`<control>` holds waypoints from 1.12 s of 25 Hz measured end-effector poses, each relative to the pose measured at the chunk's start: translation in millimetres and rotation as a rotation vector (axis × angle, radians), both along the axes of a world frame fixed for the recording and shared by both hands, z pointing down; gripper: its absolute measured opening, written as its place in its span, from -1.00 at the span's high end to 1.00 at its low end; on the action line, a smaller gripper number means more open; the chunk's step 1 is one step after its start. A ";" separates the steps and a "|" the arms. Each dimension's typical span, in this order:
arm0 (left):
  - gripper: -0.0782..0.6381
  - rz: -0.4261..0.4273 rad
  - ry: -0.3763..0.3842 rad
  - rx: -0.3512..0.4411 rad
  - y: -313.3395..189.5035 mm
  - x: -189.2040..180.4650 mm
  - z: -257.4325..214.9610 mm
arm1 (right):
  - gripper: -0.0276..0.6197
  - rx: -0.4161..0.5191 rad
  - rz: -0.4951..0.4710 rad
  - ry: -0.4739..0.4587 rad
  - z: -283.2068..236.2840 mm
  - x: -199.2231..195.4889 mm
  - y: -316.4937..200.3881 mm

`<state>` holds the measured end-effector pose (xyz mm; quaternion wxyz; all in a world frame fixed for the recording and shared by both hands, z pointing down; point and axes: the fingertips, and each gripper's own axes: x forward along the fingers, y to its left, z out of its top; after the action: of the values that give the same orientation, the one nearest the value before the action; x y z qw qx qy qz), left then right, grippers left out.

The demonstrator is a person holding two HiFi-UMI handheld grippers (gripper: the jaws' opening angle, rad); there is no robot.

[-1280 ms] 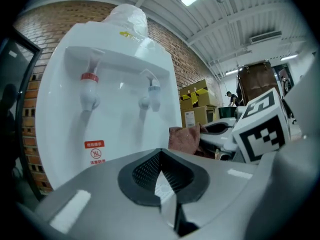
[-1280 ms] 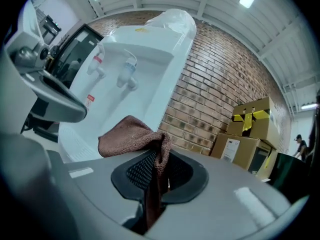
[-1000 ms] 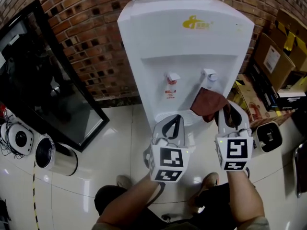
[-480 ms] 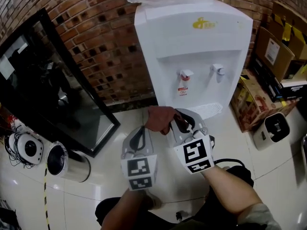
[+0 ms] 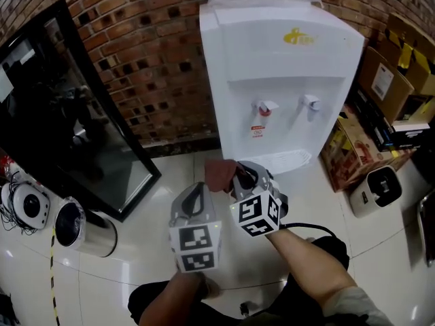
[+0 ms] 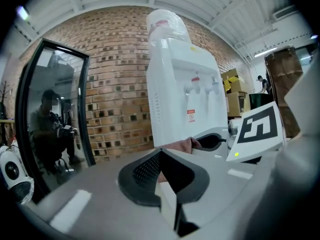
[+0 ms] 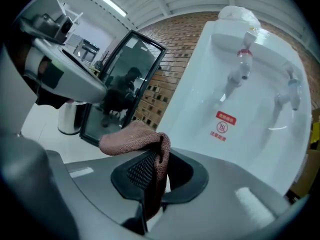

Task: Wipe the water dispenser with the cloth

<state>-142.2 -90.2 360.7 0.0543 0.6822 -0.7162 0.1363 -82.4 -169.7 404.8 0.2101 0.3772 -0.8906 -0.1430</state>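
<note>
Head view looks steeply down from above, a little back from the water dispenser (image 5: 279, 66) and brick wall (image 5: 149, 66). Both gripper views sit low and face it near level, the right one closer. All three share the dispenser's front.

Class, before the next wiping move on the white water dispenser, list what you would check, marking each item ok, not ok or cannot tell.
1. Reddish-brown terry cloth clamped in right gripper: ok.
2. Left gripper shut, nothing between its jaws: ok.
3. White water dispenser front free of obstacles: ok.
4. Cloth in contact with dispenser: not ok, they are apart.
5. Cloth damp enough: cannot tell.
</note>
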 end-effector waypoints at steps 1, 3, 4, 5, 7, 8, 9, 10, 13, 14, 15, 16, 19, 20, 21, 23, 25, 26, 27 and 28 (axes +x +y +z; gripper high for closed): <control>0.78 0.013 -0.001 -0.004 -3.8 6.8 1.1 | 0.76 0.001 0.009 -0.006 -4.1 4.5 -1.8; 0.78 0.044 -0.007 -0.009 -11.5 23.1 2.5 | 0.76 0.007 0.037 -0.023 -14.2 15.8 -7.7; 0.78 0.060 -0.011 -0.010 -15.1 32.2 3.2 | 0.76 0.012 0.055 -0.030 -18.7 23.1 -11.7; 0.78 0.078 -0.015 -0.011 -18.7 41.4 4.0 | 0.76 0.015 0.077 -0.034 -22.2 31.6 -16.5; 0.78 0.110 -0.023 -0.015 -25.7 59.0 6.1 | 0.76 0.007 0.124 -0.034 -24.9 51.0 -27.6; 0.78 0.124 -0.024 -0.016 -29.3 67.3 7.1 | 0.76 -0.001 0.147 -0.029 -24.6 61.2 -33.3; 0.78 0.136 -0.023 -0.018 -33.0 75.2 7.8 | 0.76 -0.008 0.167 -0.021 -23.9 70.9 -39.0; 0.78 0.148 -0.021 -0.017 -36.8 83.0 8.0 | 0.76 -0.013 0.184 -0.009 -23.0 80.0 -44.2; 0.78 0.183 -0.011 -0.008 -48.4 106.4 5.8 | 0.76 -0.018 0.219 0.040 -17.2 104.3 -56.9; 0.78 0.195 -0.007 -0.003 -52.3 114.4 4.9 | 0.76 -0.020 0.230 0.059 -14.0 112.2 -60.2; 0.78 0.206 -0.002 0.000 -56.1 122.2 4.2 | 0.76 -0.022 0.239 0.077 -10.8 120.2 -63.0; 0.78 0.216 0.003 0.003 -59.8 129.9 3.8 | 0.76 -0.025 0.249 0.091 -8.0 128.0 -65.6; 0.78 0.248 0.014 0.007 -69.4 152.2 3.6 | 0.76 -0.037 0.275 0.114 -2.5 149.8 -71.6; 0.78 0.259 0.015 0.008 -71.9 159.0 4.0 | 0.76 -0.041 0.283 0.117 -1.7 156.4 -72.9; 0.78 0.268 0.016 0.008 -74.3 165.1 4.7 | 0.76 -0.042 0.291 0.119 -1.1 162.8 -73.7; 0.78 0.278 0.022 0.007 -78.8 175.7 6.0 | 0.76 -0.041 0.306 0.128 1.0 176.1 -74.1; 0.78 0.283 0.031 0.009 -83.4 184.8 6.1 | 0.76 -0.039 0.320 0.134 3.4 190.1 -72.9; 0.78 0.286 0.036 0.011 -85.5 189.4 5.8 | 0.76 -0.038 0.328 0.135 3.7 196.9 -72.3; 0.78 0.290 0.043 0.014 -87.5 194.4 5.3 | 0.76 -0.037 0.334 0.136 3.3 203.5 -72.0; 0.78 0.296 0.050 0.019 -89.1 200.0 4.7 | 0.76 -0.036 0.341 0.136 2.7 210.1 -72.1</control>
<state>57.7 -179.3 365.4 0.0450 0.7840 -0.6076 0.1191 127.7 -241.8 407.6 0.2980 0.5084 -0.7998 -0.1144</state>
